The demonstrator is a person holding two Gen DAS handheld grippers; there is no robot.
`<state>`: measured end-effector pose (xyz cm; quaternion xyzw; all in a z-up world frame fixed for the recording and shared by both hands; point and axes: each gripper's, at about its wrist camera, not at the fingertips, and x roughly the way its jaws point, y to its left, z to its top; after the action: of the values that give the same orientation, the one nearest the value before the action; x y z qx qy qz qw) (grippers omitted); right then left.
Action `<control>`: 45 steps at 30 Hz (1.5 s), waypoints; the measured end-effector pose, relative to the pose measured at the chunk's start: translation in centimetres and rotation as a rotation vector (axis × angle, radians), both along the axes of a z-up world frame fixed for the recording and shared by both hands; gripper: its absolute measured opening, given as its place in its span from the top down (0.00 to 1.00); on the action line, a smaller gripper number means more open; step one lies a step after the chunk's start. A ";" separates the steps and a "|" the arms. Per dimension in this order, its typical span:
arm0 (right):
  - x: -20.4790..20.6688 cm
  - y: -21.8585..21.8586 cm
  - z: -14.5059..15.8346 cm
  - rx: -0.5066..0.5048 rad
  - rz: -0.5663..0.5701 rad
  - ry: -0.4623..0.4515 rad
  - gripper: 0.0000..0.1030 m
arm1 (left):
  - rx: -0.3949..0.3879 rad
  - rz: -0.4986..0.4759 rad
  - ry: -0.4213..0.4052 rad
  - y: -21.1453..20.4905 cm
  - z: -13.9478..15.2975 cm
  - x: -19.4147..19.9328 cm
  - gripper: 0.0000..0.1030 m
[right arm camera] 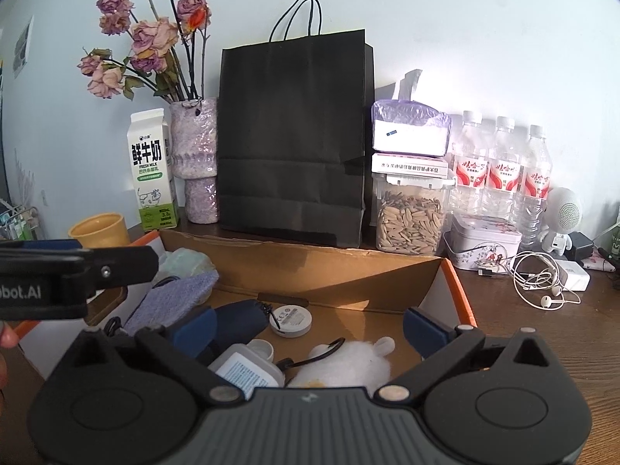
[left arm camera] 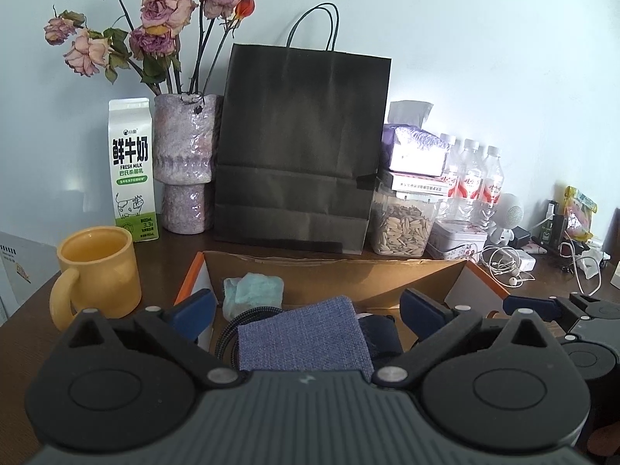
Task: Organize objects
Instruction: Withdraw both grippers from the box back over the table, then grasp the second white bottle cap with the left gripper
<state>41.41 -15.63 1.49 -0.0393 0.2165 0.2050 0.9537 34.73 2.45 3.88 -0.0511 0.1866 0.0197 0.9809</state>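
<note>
— At the far left of the dark wooden surface (left arm camera: pixel 186 246), what stands there?
— A yellow mug (left arm camera: pixel 99 271), with a green-and-white milk carton (left arm camera: pixel 133 168) behind it and a purple vase (left arm camera: pixel 186 162) of dried roses (left arm camera: pixel 155 23) just to the carton's right.

— And further right along the wall?
— A tall black paper bag (left arm camera: pixel 302 147), then a clear jar of seeds (right arm camera: pixel 410 221) with small boxes and a tissue pack (right arm camera: pixel 410 131) stacked on it, three water bottles (right arm camera: pixel 503 170), a floral tin (right arm camera: pixel 482 244), white earphones (right arm camera: pixel 542 283) and a small white speaker (right arm camera: pixel 564 213).

— Where are the things being sorted?
— In the open cardboard box (left arm camera: pixel 348 275) with orange edges, near the cameras and in front of the bag. At its left end lies a pale green bundle (left arm camera: pixel 254 292), then a blue fabric pouch (left arm camera: pixel 302 337) over a dark braided cable (left arm camera: pixel 228 333). Toward the right lie a dark navy pouch (right arm camera: pixel 240 321), a round white disc (right arm camera: pixel 290 319), a white case with a printed label (right arm camera: pixel 248 372) and a fluffy white toy (right arm camera: pixel 348 364).

— What are the tongs doing?
— The left tongs (left arm camera: pixel 310 310) are spread wide above the blue pouch, nothing pinched. The right tongs (right arm camera: pixel 310 325) are spread just as wide over the disc and toy, also empty. Both sit side by side at the near edge of the box.
</note>
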 end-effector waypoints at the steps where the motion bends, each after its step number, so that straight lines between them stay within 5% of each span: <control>1: -0.2 -0.1 0.1 0.000 0.000 -0.004 0.00 | 0.001 -0.001 -0.004 -0.1 0.1 -0.3 0.00; 19: -7.2 -3.3 0.4 0.021 -0.022 -0.031 0.00 | -0.011 0.005 -0.018 -0.3 0.3 -7.9 0.00; 32: -11.7 -5.7 -1.2 -0.017 -0.046 -0.012 0.00 | 0.042 0.023 0.128 0.8 -3.3 -11.5 0.00; 38: -12.7 -6.1 -2.4 -0.035 -0.044 0.013 0.00 | 0.064 0.001 0.247 0.5 -5.7 -10.9 0.00; 45: -13.0 -6.2 -2.8 -0.028 -0.042 0.027 0.00 | 0.051 0.034 0.285 0.6 -6.6 -9.1 0.01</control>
<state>28.44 -21.87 -1.33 -0.0452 0.2327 0.1822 0.9543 25.61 3.03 -2.68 -0.0261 0.3224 0.0480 0.9450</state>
